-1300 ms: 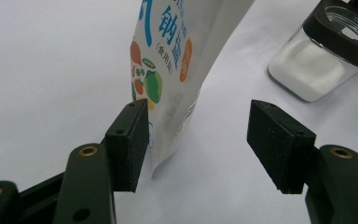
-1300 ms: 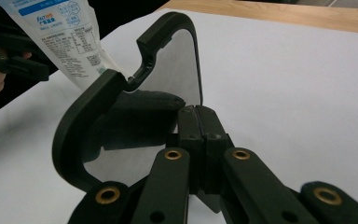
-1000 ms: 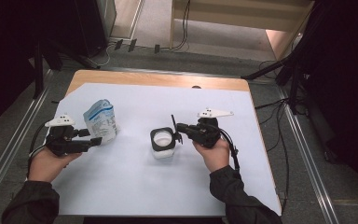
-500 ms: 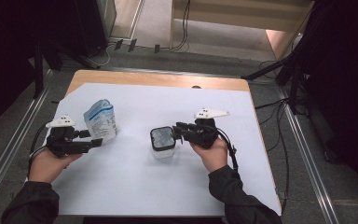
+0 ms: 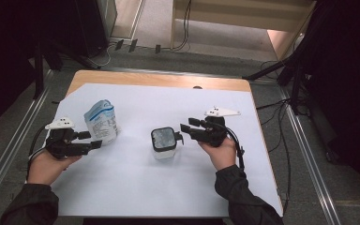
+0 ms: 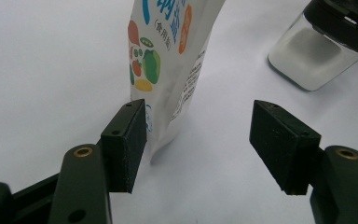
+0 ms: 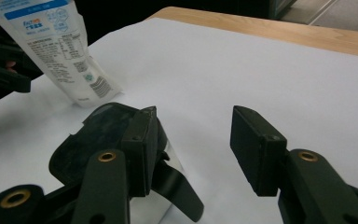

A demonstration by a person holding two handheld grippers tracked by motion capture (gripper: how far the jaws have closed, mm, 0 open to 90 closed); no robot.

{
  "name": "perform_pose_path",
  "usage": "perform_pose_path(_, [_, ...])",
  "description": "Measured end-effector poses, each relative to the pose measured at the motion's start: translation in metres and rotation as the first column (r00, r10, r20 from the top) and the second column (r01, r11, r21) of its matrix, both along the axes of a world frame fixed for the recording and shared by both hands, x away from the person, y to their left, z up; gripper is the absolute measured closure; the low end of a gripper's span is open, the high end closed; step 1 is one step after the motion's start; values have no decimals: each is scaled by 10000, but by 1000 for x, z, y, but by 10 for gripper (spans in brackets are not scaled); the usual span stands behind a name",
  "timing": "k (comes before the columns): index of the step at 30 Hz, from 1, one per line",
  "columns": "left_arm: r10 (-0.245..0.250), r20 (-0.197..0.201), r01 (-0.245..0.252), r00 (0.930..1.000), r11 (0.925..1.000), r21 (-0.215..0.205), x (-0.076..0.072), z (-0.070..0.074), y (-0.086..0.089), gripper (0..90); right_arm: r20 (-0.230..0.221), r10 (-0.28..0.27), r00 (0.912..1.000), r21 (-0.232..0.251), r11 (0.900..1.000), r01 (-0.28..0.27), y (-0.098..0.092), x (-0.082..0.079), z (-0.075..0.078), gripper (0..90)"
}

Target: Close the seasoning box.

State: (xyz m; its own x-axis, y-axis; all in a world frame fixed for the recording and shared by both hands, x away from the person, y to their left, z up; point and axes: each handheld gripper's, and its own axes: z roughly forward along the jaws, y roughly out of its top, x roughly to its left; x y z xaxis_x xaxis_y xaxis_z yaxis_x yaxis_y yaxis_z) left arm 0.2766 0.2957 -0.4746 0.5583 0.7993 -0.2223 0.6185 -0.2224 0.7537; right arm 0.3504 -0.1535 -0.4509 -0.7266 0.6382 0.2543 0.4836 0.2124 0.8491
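A lab-like recording room: a paper-covered table (image 5: 122,197) on metal floor rails (image 5: 9,154), cables (image 5: 183,28), dark stands (image 5: 295,70).

pouch (image 5: 101,122) upright, left on desk (image 5: 159,80) | jar (image 5: 163,142) right of pouch, mid-desk, apart

A white printed pouch (image 5: 101,122) stands upright at the left of the white-covered worktop (image 5: 136,187), well apart from a clear square jar (image 5: 163,143) with a closed black lid.
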Motion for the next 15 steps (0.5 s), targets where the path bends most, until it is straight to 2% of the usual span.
perform_pose_path(6, [-18,-1,18,10000,10000,79,-1,-1,-1,372,107,-489,9987,-151,9987,491,-13,1,1,503])
perform_pose_path(15, [-84,57,83,9999,9999,134,-1,-1,-2,371,272,-1118,9934,-104,9936,1121,-38,1,0,493])
